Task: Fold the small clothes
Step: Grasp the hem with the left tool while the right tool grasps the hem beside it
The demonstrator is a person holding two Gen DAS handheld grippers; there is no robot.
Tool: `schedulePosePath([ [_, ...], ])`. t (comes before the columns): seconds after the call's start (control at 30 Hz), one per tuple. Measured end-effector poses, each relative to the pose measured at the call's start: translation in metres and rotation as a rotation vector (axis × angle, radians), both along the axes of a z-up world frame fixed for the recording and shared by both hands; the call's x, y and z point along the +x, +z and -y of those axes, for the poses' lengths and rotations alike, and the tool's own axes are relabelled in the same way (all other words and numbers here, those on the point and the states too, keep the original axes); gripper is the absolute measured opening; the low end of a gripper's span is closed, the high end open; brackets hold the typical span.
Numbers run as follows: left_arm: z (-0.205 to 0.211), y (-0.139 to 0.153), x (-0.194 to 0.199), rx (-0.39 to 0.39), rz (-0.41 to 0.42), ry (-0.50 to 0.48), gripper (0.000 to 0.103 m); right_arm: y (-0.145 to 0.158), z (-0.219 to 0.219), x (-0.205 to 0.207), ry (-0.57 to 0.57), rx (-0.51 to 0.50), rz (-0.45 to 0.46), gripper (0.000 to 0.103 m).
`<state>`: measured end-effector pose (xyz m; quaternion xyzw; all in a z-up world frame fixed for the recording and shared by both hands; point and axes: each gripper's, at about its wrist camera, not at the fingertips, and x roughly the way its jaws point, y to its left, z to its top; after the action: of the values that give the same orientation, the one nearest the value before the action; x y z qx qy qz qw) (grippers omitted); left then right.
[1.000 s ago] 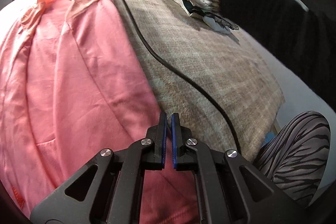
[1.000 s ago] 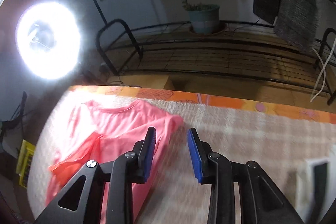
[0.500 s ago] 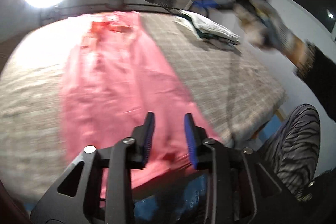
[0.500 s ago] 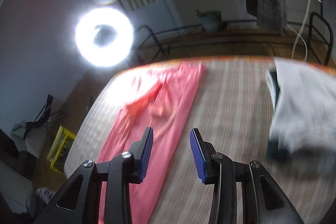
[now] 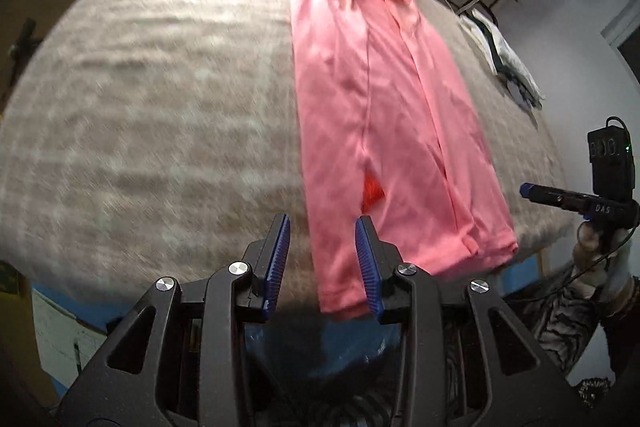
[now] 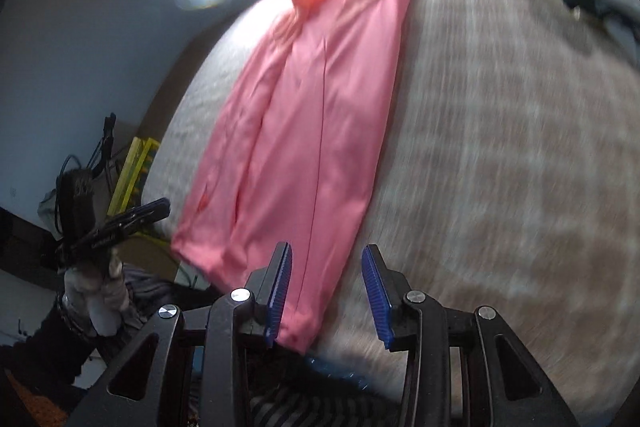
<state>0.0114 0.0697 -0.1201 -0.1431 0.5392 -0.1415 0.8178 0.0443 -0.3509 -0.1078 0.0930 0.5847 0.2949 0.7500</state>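
The left gripper [image 5: 322,263] hangs part open and empty, as does the right gripper [image 6: 326,289]. Both hover above the near hem of the pink garment [image 5: 384,115], folded lengthwise on the bed [image 5: 160,99].

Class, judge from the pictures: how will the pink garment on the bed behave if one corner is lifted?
The pink garment lies flat with soft creases, so it probably droops limply. It looks thin, so likely light. Its near hem overhangs the bed, so a tug might slide it off.
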Motion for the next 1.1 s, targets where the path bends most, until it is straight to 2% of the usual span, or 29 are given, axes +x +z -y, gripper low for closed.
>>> schedulePosePath([
  [0.2, 0.006, -0.013, -0.012, -0.003, -0.065, -0.013, 0.034, -0.023, 0.004, -0.027, 0.0, 0.024, -0.08, 0.039],
  [0.33, 0.008, -0.013, -0.017, -0.038, -0.078, -0.016, 0.034, -0.027, 0.005, -0.042, -0.023, 0.077, -0.119, 0.038],
  [0.4, 0.012, -0.014, -0.016, -0.057, -0.097, -0.033, 0.034, -0.029, 0.003, -0.043, -0.018, 0.11, -0.15, 0.035],
  [0.47, 0.018, -0.012, -0.016, -0.03, -0.085, -0.053, 0.033, -0.033, -0.004, -0.045, 0.008, 0.127, -0.174, 0.031],
  [0.5, 0.02, -0.012, -0.016, -0.026, -0.08, -0.062, 0.024, -0.034, -0.01, -0.046, 0.027, 0.114, -0.171, 0.028],
  [0.53, 0.021, -0.013, -0.014, -0.027, -0.082, -0.064, 0.006, -0.034, -0.015, -0.046, 0.039, 0.102, -0.155, 0.022],
  [0.57, 0.021, -0.014, -0.011, -0.029, -0.09, -0.063, 0.004, -0.034, -0.017, -0.044, 0.042, 0.107, -0.154, 0.018],
  [0.63, 0.022, -0.015, -0.008, -0.051, -0.092, -0.056, 0.004, -0.035, -0.017, -0.038, 0.025, 0.143, -0.171, 0.006],
  [0.67, 0.022, -0.013, -0.007, -0.06, -0.087, -0.057, 0.004, -0.036, -0.016, -0.036, 0.017, 0.169, -0.181, 0.005],
  [0.83, 0.019, 0.005, 0.007, -0.135, -0.049, -0.032, 0.003, -0.025, -0.009, -0.029, -0.013, 0.279, -0.177, 0.004],
  [1.1, 0.005, 0.032, 0.058, -0.197, 0.009, 0.019, 0.003, -0.002, 0.01, 0.008, -0.097, 0.348, -0.123, 0.004],
])
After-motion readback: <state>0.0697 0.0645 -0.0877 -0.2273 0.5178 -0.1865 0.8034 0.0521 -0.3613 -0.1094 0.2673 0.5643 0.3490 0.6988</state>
